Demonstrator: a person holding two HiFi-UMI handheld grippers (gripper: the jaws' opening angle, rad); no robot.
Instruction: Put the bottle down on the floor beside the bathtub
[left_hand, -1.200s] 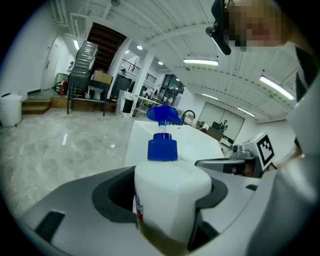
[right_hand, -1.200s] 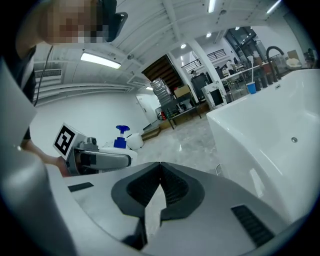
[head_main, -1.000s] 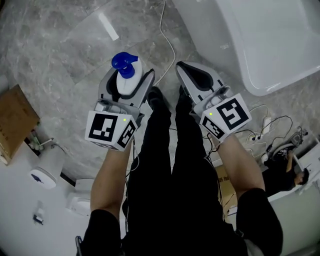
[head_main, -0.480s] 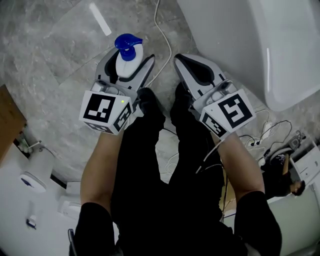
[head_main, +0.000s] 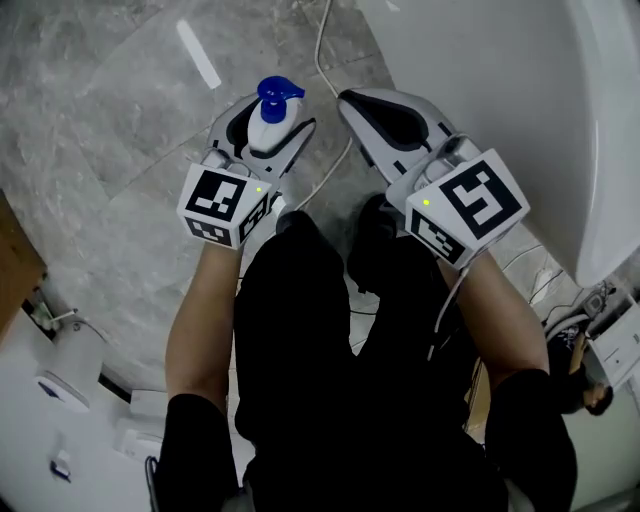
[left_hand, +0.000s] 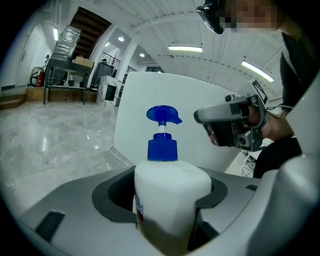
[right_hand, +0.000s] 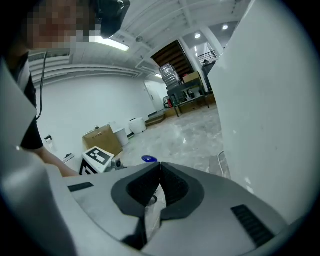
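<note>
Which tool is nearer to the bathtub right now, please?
Right. The right tool, shut and empty, is close beside the bathtub wall; the left tool, gripping the bottle, is farther out over the floor.

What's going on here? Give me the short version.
A person stands on the grey floor beside the white bathtub, a gripper in each hand. The left gripper is shut on a white bottle with a blue pump, held upright and apparently not yet set down. The right gripper is shut and empty, alongside it.
</note>
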